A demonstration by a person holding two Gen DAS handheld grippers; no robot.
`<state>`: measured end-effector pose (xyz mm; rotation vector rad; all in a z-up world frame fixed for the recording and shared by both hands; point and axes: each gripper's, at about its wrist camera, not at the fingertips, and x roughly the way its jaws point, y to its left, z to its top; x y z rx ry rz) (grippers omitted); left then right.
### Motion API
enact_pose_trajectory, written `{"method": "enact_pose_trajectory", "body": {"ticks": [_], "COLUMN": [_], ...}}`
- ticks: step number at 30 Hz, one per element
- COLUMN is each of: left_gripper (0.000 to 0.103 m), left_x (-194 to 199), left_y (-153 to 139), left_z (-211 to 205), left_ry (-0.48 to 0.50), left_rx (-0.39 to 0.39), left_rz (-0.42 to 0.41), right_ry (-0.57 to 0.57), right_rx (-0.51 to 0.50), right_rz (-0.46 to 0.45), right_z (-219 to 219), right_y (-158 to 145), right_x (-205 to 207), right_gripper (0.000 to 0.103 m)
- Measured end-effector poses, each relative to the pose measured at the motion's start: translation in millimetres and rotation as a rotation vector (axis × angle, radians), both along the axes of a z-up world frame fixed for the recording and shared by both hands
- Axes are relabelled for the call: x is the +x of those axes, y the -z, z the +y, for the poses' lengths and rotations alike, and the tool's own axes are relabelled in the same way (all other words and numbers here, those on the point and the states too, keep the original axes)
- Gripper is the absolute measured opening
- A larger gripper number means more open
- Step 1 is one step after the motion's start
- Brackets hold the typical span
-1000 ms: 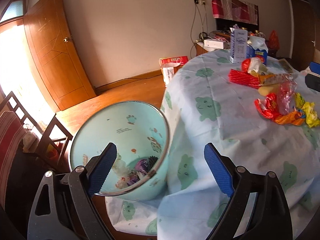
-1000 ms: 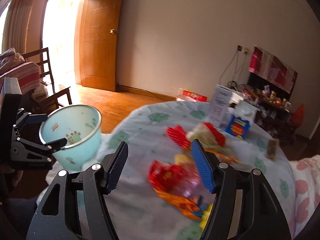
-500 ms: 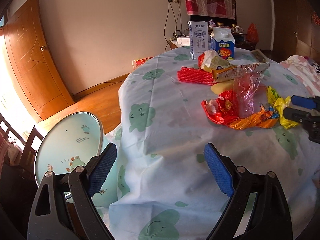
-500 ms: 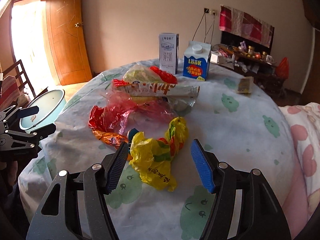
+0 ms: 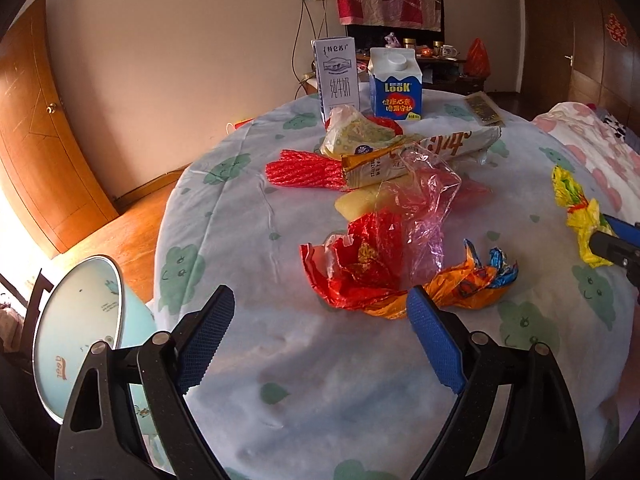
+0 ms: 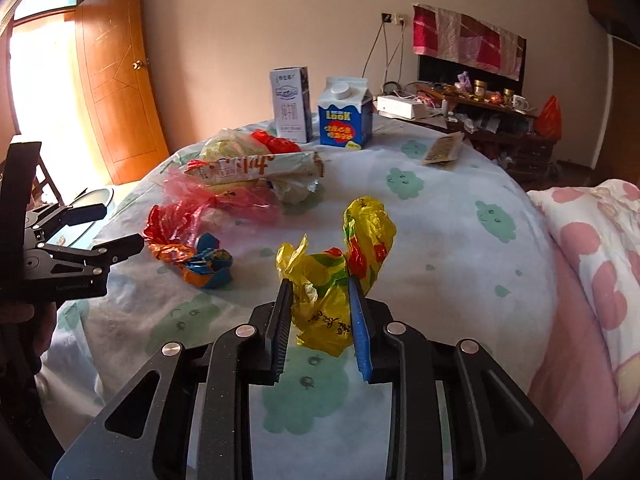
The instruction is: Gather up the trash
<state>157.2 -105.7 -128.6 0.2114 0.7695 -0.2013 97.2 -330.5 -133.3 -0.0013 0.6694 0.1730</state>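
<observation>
A round table [image 6: 460,248] draped in a pale cloth printed with green cloud faces is filling a warm-lit room, with a wooden door [image 6: 116,80] standing open behind it.

Near the table's front edge, the right gripper [image 6: 320,316] is pinching a crumpled yellow plastic bag [image 6: 340,264] between its two ridged fingers, clenched tight around the bag's lower half. The bag is thin and crinkly, printed in red and green, and its loose top is flopping above the fingers. It looks soft enough to compress easily, so a firm squeeze is probably what is keeping it from slipping.

Just to the left, an orange and blue foil wrapper [image 6: 204,260] is lying twisted on the cloth. Beside it, a shiny red foil wrapper [image 5: 356,264] is sitting under a clear pink plastic bag [image 5: 424,200]. Farther back, a long white snack packet [image 6: 256,168] is resting across more wrappers, and two upright cartons, a white milk carton [image 6: 290,104] and a blue carton [image 6: 344,118], are standing at the far side.

The left gripper [image 5: 320,344] is hovering over the near cloth with its fingers spread wide, grasping nothing. A light blue bin [image 5: 76,336] is waiting beside the table's left edge, tilted toward the camera, likely placed within reach to receive each piece.
</observation>
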Motion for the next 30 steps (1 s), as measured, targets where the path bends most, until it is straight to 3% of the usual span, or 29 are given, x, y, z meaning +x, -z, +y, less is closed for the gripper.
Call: {"method": "enact_pose_trajectory", "body": {"ticks": [3,6,7,9,10,16,21,22,23,24,27,29,30], "left_gripper": [0.073,0.052,0.038,0.020,0.000,0.000,0.002,0.012,0.034,0.040,0.044,0.058,0.058], "left_x": [7.5,8.3,7.7,5.3,3.8,-0.4,-8.3,-10.4,-12.7,-15.2,-21.4,-23.9,-23.4], "left_y": [8.0,9.3,9.2,9.5,9.6,13.8,0.6,-3.4,-7.9,-12.0,-22.9,-29.9,-32.0], "left_z": [-7.1,-12.8,-14.4,-18.6,-20.6,-13.1,-0.4,1.0,1.5,1.1,-7.6,-18.5,-24.2], "left_ry": [0.029,0.081,0.104,0.134,0.147,0.132,0.101,0.088,0.081,0.083,0.107,0.131,0.146], "left_rx": [-0.033,-0.081,-0.100,-0.100,-0.095,-0.097,-0.084,-0.085,-0.091,-0.095,-0.101,-0.096,-0.092], "left_rz": [0.047,0.068,0.078,0.080,0.081,0.102,0.054,0.040,0.027,0.012,-0.019,-0.055,-0.063], "right_ry": [0.009,0.003,-0.002,-0.010,-0.014,-0.018,0.009,0.018,0.025,0.030,0.049,0.066,0.073], "right_rx": [0.005,0.003,0.003,0.011,0.012,0.000,-0.020,-0.022,-0.023,-0.023,-0.030,-0.036,-0.038], "right_rz": [-0.008,-0.019,-0.025,-0.028,-0.029,-0.040,-0.051,-0.051,-0.051,-0.052,-0.060,-0.065,-0.067], "right_z": [-6.9,-5.8,-5.4,-4.7,-3.7,1.4,-1.9,-4.3,-6.9,-8.6,-16.0,-21.3,-23.9], "right_y": [6.0,10.5,11.3,12.0,11.9,10.7,8.7,8.0,7.2,6.2,3.9,3.1,3.2], "right_x": [-6.0,-8.8,-9.1,-9.3,-10.1,-14.7,-14.0,-14.0,-13.7,-13.9,-17.1,-18.5,-18.1], "right_gripper": [0.028,0.028,0.028,0.028,0.028,0.029,0.028,0.028,0.028,0.028,0.029,0.029,0.029]}}
